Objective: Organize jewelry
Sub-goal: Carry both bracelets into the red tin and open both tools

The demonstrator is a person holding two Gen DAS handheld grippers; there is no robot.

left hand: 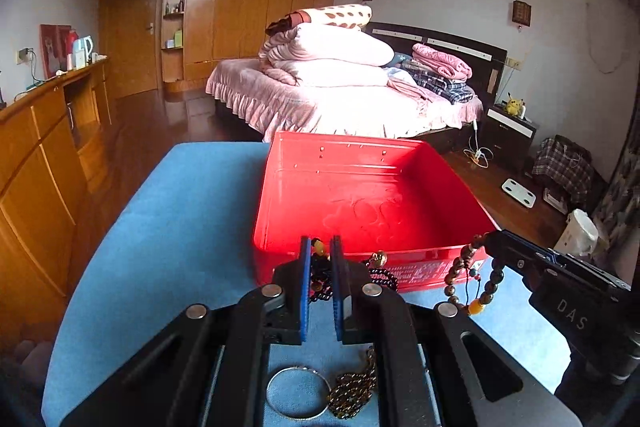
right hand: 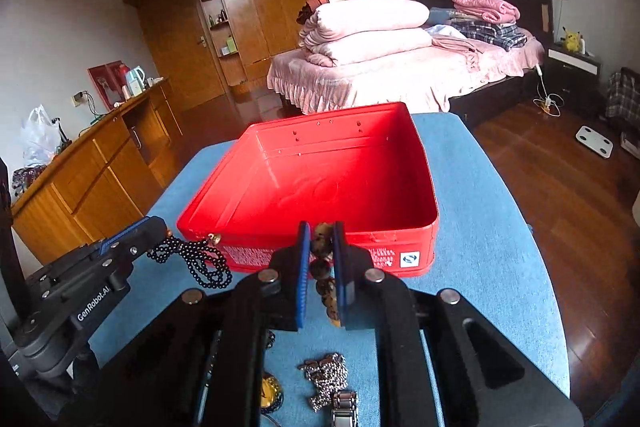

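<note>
At centre frame, a black bead necklace [left hand: 320,277] is clamped by the left gripper [left hand: 321,267], just before the red tin [left hand: 360,187]. A brown bead bracelet [right hand: 322,267] is pinched by the right gripper [right hand: 321,259] (both strands dangle). 1 silver ring [left hand: 298,393] is seen on the blue cloth [left hand: 160,227], low in the frame.

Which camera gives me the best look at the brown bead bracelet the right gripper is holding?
The left wrist view. There the brown bracelet hangs as an open loop from the right gripper, seen from the side before the red tin. In the right wrist view only a few beads show, pinched between its blue pads.
</note>
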